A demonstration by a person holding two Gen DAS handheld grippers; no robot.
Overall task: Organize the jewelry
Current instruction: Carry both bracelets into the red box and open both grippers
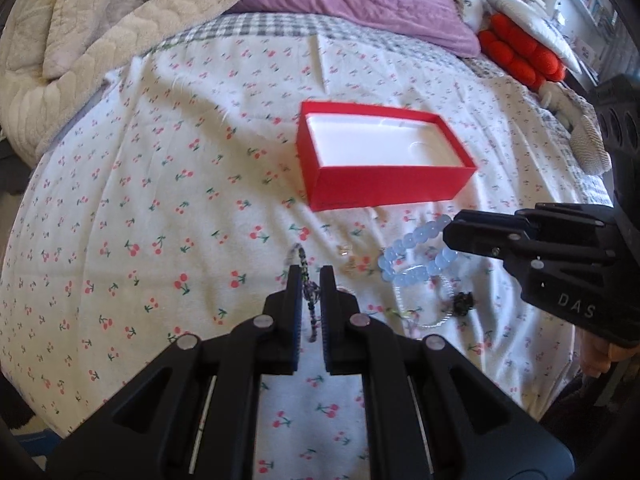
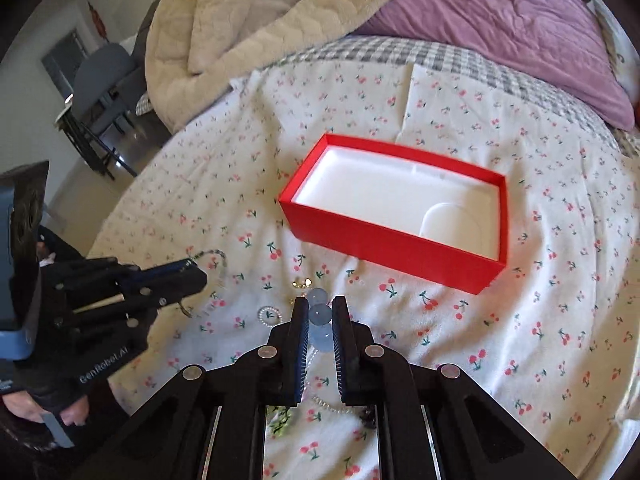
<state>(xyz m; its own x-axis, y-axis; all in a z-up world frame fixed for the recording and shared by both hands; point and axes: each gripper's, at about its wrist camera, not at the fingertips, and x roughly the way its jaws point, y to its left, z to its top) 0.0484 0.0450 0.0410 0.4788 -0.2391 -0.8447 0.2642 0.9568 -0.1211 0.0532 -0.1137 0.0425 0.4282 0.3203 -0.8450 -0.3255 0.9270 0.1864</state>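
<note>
An open red box (image 1: pixel 384 184) with a white lining sits on the cherry-print bedsheet; it also shows in the right wrist view (image 2: pixel 384 240). My left gripper (image 1: pixel 311 276) is shut on a dark beaded chain (image 1: pixel 310 300) that hangs between its fingers. My right gripper (image 2: pixel 319 312) is shut on a pale blue bead bracelet (image 2: pixel 320 316); in the left wrist view the bracelet (image 1: pixel 412 256) hangs from the right gripper (image 1: pixel 454 232). A clear bead bracelet (image 1: pixel 436 320), a small gold piece (image 1: pixel 344 252) and a dark charm (image 1: pixel 464 302) lie on the sheet.
A beige quilt (image 1: pixel 80 40) is heaped at the back left, a purple pillow (image 1: pixel 360 0) behind the box, an orange cushion (image 1: pixel 520 56) at the back right. A chair (image 2: pixel 100 92) stands off the bed's left side.
</note>
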